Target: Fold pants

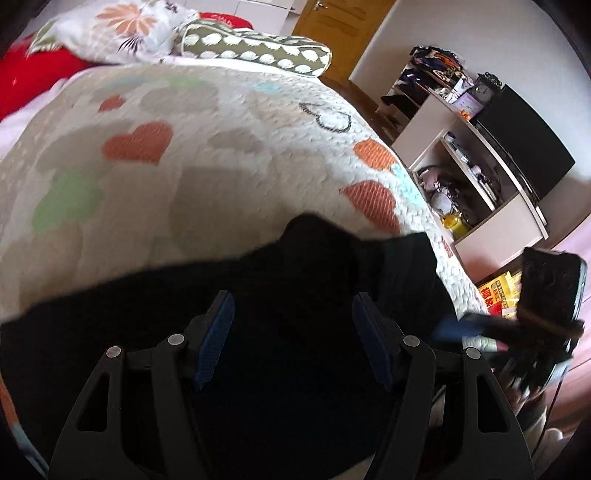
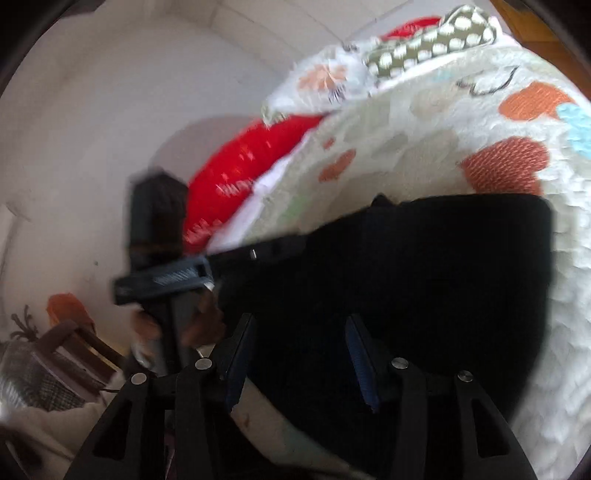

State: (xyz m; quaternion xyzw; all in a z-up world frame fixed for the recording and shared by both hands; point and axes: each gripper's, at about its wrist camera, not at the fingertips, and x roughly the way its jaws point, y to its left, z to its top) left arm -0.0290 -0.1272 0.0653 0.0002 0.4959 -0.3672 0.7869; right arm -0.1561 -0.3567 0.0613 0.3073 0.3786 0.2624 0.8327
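Note:
The black pants (image 1: 332, 258) lie bunched on a bed blanket with coloured hearts (image 1: 221, 147), near its front edge. My left gripper (image 1: 293, 299) hovers over the dark cloth with its blue pads wide apart and nothing pinched between them. In the right wrist view, the pants (image 2: 443, 277) spread as a broad black slab over the blanket (image 2: 424, 122). My right gripper (image 2: 301, 319) stands open above their near edge, its pads clear of the cloth. The left tool's ridged finger (image 2: 173, 277) shows blurred at the pants' left end, with a hand (image 2: 201, 325) on its handle.
Pillows, one flowered (image 1: 129, 33) and one spotted (image 1: 258, 50), and a red cover (image 1: 33, 77) lie at the bed's head. A shelf unit (image 1: 480, 184) with clutter and a dark screen (image 1: 524, 147) stands to the right. A chair (image 2: 74, 350) is at lower left.

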